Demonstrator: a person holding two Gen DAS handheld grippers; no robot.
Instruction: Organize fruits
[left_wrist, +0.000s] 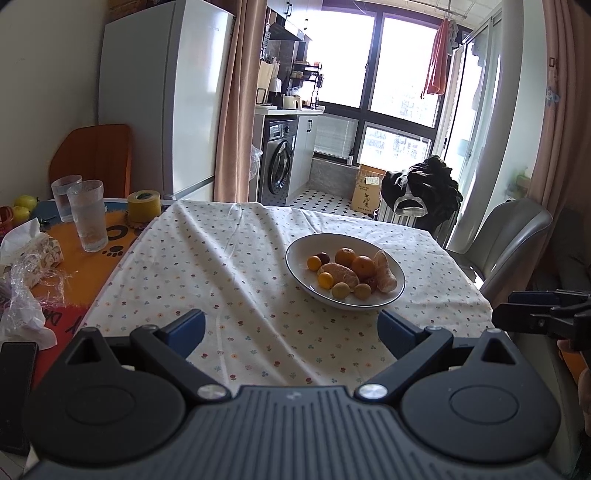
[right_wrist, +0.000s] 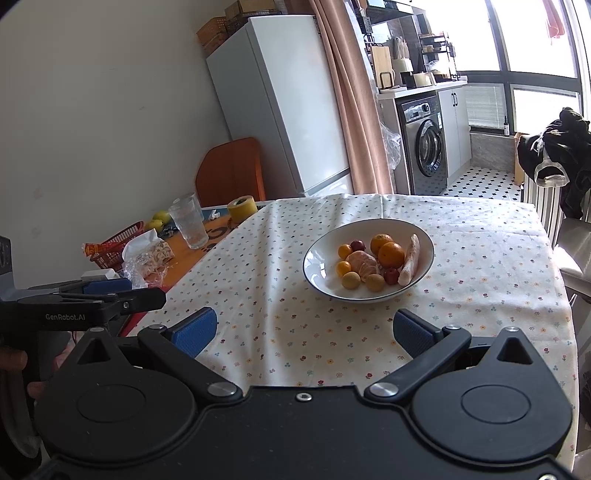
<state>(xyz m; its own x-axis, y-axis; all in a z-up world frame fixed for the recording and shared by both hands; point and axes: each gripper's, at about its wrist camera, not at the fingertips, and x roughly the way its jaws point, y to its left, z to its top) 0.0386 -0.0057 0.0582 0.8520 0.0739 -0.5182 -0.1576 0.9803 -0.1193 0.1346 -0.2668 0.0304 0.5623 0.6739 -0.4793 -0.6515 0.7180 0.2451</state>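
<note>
Left gripper (left_wrist: 291, 334) jaws spread wide, empty; the white bowl (left_wrist: 300, 246) of fruits (left_wrist: 345, 271) stands on the counter (left_wrist: 221, 266) beyond them, well apart. Right gripper (right_wrist: 304, 332) likewise released, nearer the bowl's right side.

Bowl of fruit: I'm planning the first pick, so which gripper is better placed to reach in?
Probably the right gripper. The bowl lies nearly straight ahead of its open fingers, whereas it sits off to the right of the left gripper. Both are open, empty and short of the bowl.
</note>
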